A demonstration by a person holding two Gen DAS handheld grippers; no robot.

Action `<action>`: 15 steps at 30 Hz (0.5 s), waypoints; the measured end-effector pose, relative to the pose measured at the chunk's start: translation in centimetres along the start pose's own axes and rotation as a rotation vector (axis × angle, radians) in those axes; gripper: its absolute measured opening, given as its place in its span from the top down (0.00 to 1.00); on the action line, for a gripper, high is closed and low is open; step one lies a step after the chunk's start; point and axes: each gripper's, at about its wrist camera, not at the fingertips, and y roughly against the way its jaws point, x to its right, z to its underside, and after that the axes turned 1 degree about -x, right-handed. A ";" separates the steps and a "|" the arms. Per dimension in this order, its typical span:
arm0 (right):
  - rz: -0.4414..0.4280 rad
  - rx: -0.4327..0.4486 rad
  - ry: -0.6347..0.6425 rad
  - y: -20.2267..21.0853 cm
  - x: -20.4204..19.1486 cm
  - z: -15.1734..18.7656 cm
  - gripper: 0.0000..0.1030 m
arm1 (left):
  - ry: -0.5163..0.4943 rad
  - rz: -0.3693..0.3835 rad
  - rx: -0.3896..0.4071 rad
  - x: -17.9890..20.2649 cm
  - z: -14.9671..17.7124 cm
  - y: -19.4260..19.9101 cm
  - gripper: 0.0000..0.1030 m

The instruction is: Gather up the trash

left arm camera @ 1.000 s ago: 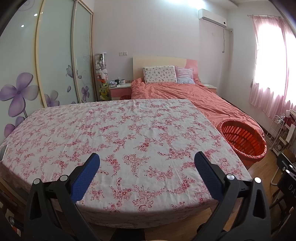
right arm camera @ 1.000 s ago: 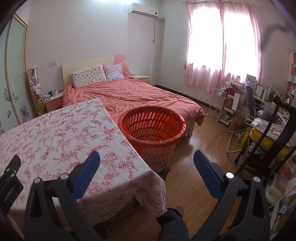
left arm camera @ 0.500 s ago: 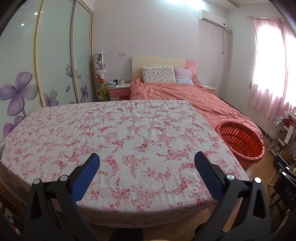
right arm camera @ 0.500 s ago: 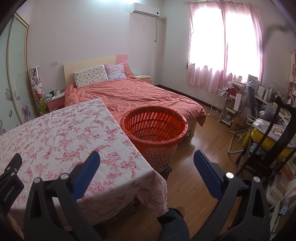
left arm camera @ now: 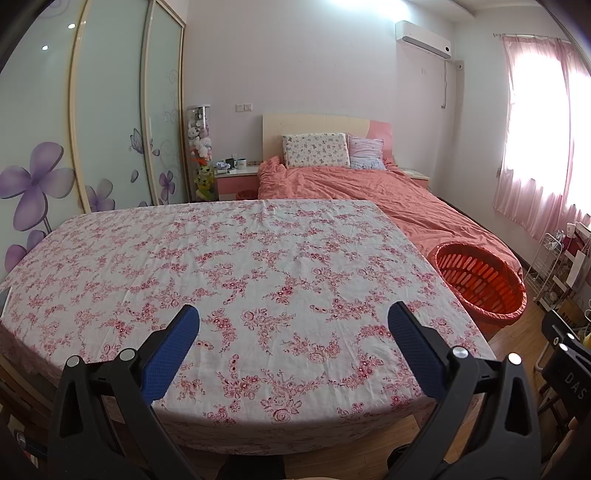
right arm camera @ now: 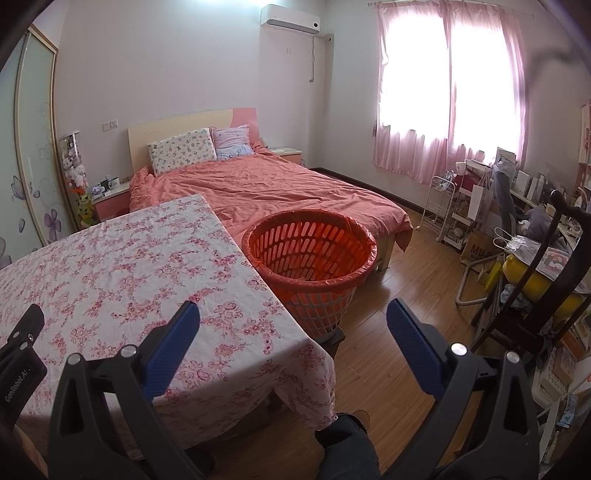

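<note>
Both grippers, left (left arm camera: 293,321) & right (right arm camera: 293,319), spread wide, empty. No trash seen on floral tablecloth (left arm camera: 258,266); orange basket (right arm camera: 310,251) beside table. Scan w/ wrists before reaching

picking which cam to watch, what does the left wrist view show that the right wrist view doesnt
Only the left wrist view: the whole floral tablecloth out to its left edge, and the full wardrobe doors with purple flowers.

Only the right wrist view: the inside of the orange basket, the wooden floor, the cluttered shelves under the window, and a dark chair.

Both: the table, basket, bed, air conditioner, and jaws wide open on the left gripper and right gripper.
</note>
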 end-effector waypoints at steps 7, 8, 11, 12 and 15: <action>-0.002 -0.005 -0.001 -0.1 -0.1 0.0 0.04 | 0.000 0.000 -0.001 0.1 0.0 0.0 0.02; -0.002 -0.005 -0.001 0.0 -0.2 0.0 0.04 | -0.001 -0.001 -0.001 0.1 0.0 0.0 0.02; -0.001 -0.003 0.000 -0.1 -0.1 0.0 0.04 | 0.001 0.001 -0.003 0.1 0.0 0.0 0.02; -0.001 -0.002 0.000 0.0 -0.2 0.0 0.04 | 0.001 0.001 -0.003 0.1 -0.1 0.0 0.02; -0.001 -0.004 -0.001 -0.1 -0.1 0.0 0.04 | 0.002 0.001 -0.005 0.0 0.0 0.0 0.02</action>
